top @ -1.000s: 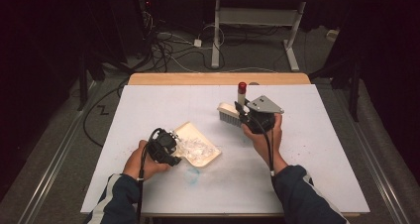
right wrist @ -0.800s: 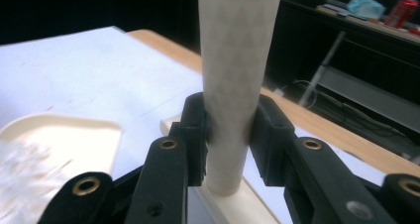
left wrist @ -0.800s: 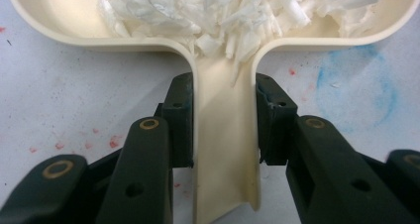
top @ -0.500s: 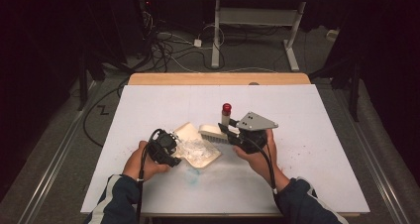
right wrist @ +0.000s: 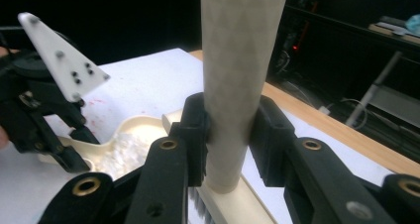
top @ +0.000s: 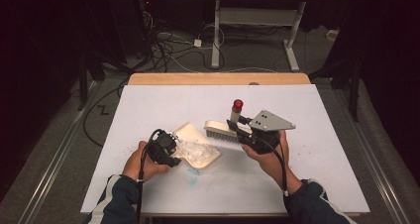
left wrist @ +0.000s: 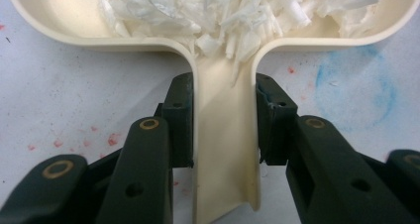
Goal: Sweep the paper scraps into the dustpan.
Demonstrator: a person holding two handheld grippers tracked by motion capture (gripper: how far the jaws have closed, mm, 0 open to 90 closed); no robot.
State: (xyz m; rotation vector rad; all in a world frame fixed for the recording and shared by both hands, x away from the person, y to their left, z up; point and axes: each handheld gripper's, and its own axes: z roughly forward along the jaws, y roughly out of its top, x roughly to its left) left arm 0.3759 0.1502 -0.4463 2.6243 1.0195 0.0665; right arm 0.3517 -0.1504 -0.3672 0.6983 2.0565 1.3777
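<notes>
A cream dustpan [top: 184, 130] lies on the white table, heaped with white plastic shreds [top: 197, 149]. My left gripper [top: 171, 147] is shut on its handle; in the left gripper view the pads [left wrist: 179, 115] press both sides of the handle [left wrist: 225, 149] below the shreds [left wrist: 237, 11]. My right gripper [top: 240, 130] is shut on a brush [top: 220, 130] with a grey handle and red cap [top: 238, 104]. The bristle head hangs just beyond the pan's far right edge. In the right gripper view the handle [right wrist: 237, 60] stands upright between the jaws, with the pan [right wrist: 136, 125] to the left.
The white table [top: 148, 105] has a wooden strip [top: 218, 79] along its far edge and a blue smudge [top: 190, 172] near the pan. Small specks dot the right side. Cables [top: 168, 45] and a desk frame [top: 257, 21] lie on the floor behind.
My right gripper has carried the brush toward the person and leftward, from the table's middle to the dustpan's far edge. The left gripper and dustpan have stayed put.
</notes>
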